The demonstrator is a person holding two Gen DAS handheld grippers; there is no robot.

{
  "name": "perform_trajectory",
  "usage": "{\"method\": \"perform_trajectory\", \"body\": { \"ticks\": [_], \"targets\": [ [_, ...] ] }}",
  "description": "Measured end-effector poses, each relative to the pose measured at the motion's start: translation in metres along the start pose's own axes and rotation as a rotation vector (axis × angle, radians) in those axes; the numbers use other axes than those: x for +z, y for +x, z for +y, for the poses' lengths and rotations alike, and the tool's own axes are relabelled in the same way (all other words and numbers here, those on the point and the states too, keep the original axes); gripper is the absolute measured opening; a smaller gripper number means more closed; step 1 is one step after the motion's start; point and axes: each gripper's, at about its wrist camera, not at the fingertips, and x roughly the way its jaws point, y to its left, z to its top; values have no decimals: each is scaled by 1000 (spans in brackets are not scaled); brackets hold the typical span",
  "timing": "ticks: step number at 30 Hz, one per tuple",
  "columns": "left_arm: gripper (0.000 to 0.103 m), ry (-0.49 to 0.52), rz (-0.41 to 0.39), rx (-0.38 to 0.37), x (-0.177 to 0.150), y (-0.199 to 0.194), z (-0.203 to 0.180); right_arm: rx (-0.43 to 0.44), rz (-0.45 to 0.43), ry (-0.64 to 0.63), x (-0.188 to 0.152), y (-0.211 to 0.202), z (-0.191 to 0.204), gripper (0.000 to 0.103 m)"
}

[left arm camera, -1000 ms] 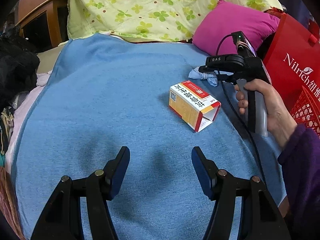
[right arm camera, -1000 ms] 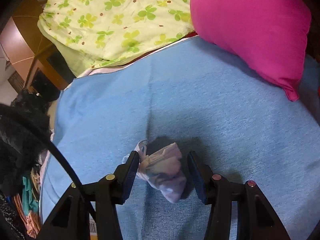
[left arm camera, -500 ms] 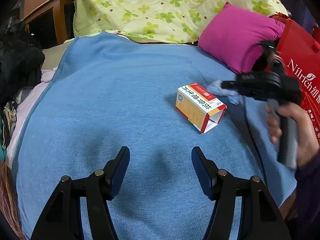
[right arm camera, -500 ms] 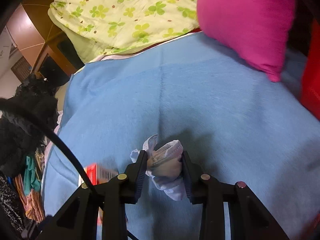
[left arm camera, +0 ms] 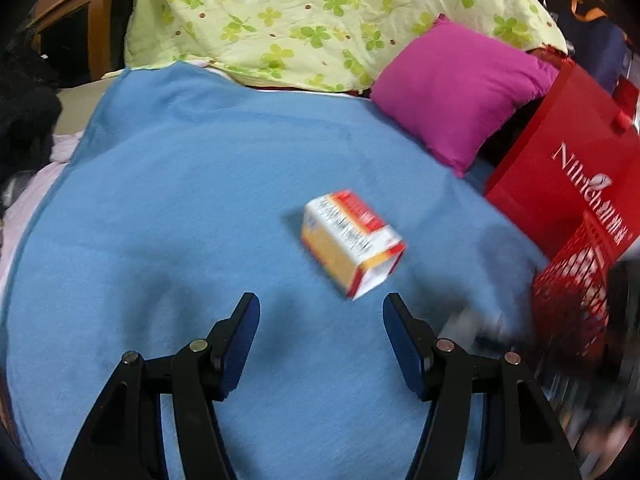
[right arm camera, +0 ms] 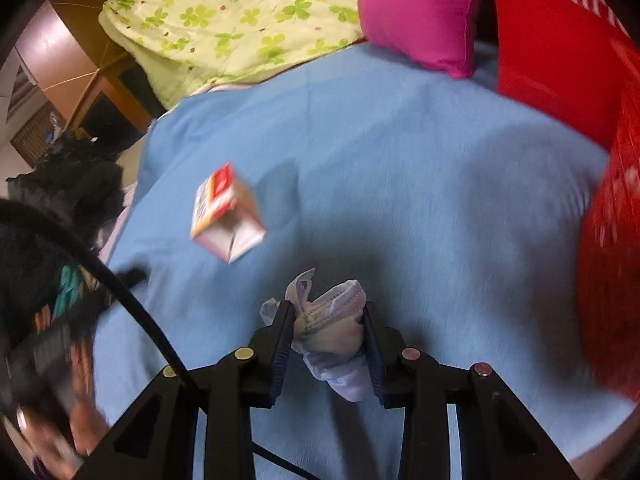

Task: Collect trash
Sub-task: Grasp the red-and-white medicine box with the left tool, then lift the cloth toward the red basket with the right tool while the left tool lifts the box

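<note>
My right gripper (right arm camera: 325, 334) is shut on a crumpled pale blue face mask (right arm camera: 332, 332) and holds it above the blue blanket (right arm camera: 400, 160). An opened yellow, red and white carton (left arm camera: 352, 242) lies on the blanket (left arm camera: 180, 200), just ahead of my left gripper (left arm camera: 320, 338), which is open and empty. The carton also shows in the right wrist view (right arm camera: 226, 214), left of the mask. A red mesh basket (left arm camera: 576, 284) stands at the right edge of the bed, and shows blurred in the right wrist view (right arm camera: 612, 248).
A red paper bag (left arm camera: 568, 168) stands behind the basket. A magenta pillow (left arm camera: 452, 88) and a green clover-print quilt (left arm camera: 320, 20) lie at the far end. Dark clothes (left arm camera: 24, 112) are piled off the left side by wooden furniture (left arm camera: 84, 12).
My right gripper closed on the face mask, lifted it and drew back to the right, out of the left wrist view. My left gripper has moved closer to the carton.
</note>
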Motion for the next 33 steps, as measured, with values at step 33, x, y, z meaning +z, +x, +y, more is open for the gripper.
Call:
{"method": "perform_trajectory", "body": {
  "ticks": [33],
  "targets": [
    [49,-42,132,87,20,61,19,110,102,-218,-28,9,43,34]
  ]
}}
